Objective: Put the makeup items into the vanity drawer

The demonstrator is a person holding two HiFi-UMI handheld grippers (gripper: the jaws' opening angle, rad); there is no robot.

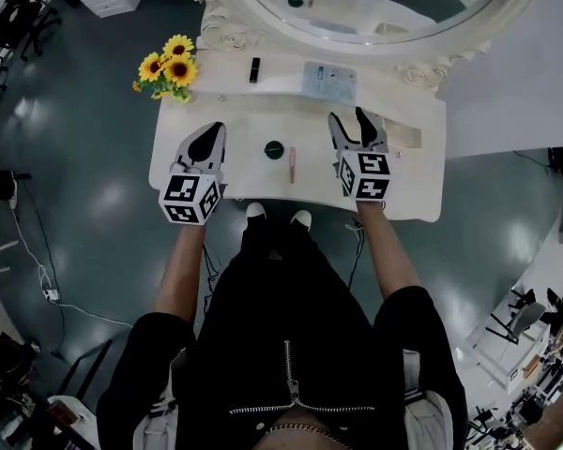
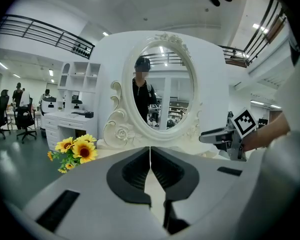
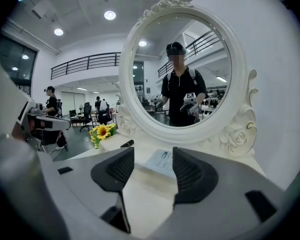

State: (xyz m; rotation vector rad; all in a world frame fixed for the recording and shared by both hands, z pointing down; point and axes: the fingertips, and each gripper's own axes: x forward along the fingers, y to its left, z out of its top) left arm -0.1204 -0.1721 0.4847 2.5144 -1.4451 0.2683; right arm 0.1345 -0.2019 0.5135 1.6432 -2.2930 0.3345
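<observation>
Two grippers hang over the white vanity top [image 1: 253, 190]: the left gripper [image 1: 209, 137] has its jaws pressed together on nothing, the right gripper [image 1: 349, 120] is spread and empty. Between them lie a round compact [image 1: 274, 148] and a pink stick [image 1: 292, 164]; a black lipstick [image 1: 254, 69] lies nearer the mirror [image 1: 357, 36].

Sunflowers [image 1: 169, 68] (a small yellow bunch) lie just beside the oval mirror [image 1: 385, 3], near its carved frame.

A round dark compact [image 1: 274, 149] and a slim pink stick [image 1: 292, 164] are laid side by side (not touching) near the front edge of the desk [image 1: 244, 120]. A black lipstick [image 1: 254, 69] and a pale flat packet [image 1: 329, 82] are set along its back edge.
</observation>
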